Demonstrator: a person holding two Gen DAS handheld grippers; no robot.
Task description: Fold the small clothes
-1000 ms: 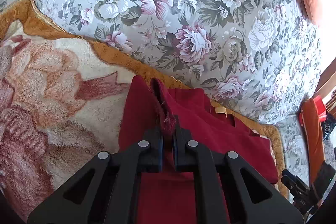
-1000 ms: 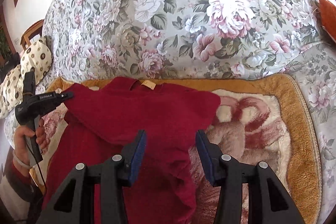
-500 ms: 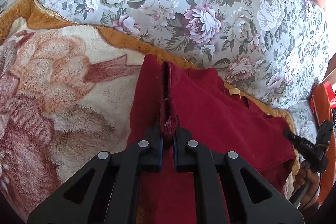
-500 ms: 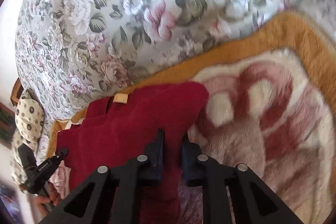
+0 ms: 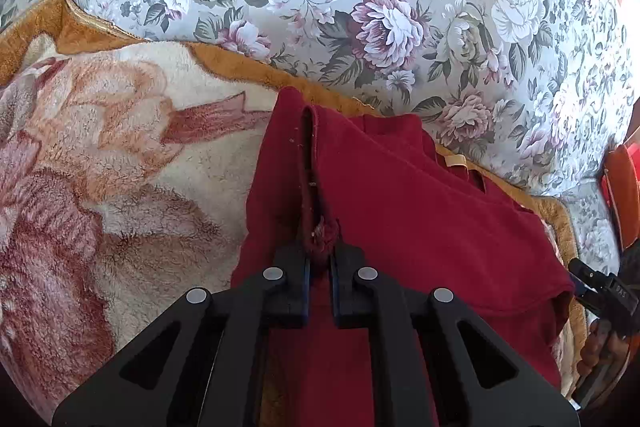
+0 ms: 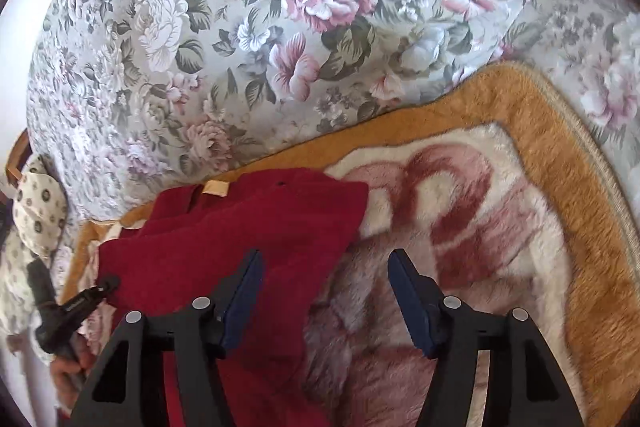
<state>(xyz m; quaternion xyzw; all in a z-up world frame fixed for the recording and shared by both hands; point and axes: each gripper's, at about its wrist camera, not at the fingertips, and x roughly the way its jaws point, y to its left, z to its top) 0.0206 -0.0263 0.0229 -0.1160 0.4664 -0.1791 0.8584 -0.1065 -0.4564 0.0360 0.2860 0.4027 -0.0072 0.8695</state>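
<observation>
Left wrist view: the dark red garment (image 5: 400,211) lies directly ahead of the left hand-held gripper (image 5: 319,263), whose jaws are pinched nearly together on a bunched ridge of the red cloth. That ridge runs straight away from the fingertips as a raised fold, with the rest of the garment spreading to the right of the gripper. A small tan neck label (image 5: 456,159) shows at the garment's far edge, ahead and to the right. To the left of the gripper and under the garment lies a plush blanket (image 5: 100,155) in cream with pink and rust shapes and a golden border. Beyond it rises the floral sofa back (image 5: 360,7), grey with pink and white blooms. At the far right edge the other tool is partly seen, gripped by a hand.

From the right wrist view, the right hand-held gripper (image 6: 325,297) stands wide apart and holds nothing. Its left finger (image 6: 240,303) hangs over the edge of the red garment (image 6: 248,227), while the right finger is over bare blanket (image 6: 480,211). The garment lies ahead and to the left, label (image 6: 216,187) at its far side. Far to the left, the left hand-held gripper (image 6: 102,287) touches the garment's edge, next to a spotted cushion (image 6: 38,215).
</observation>
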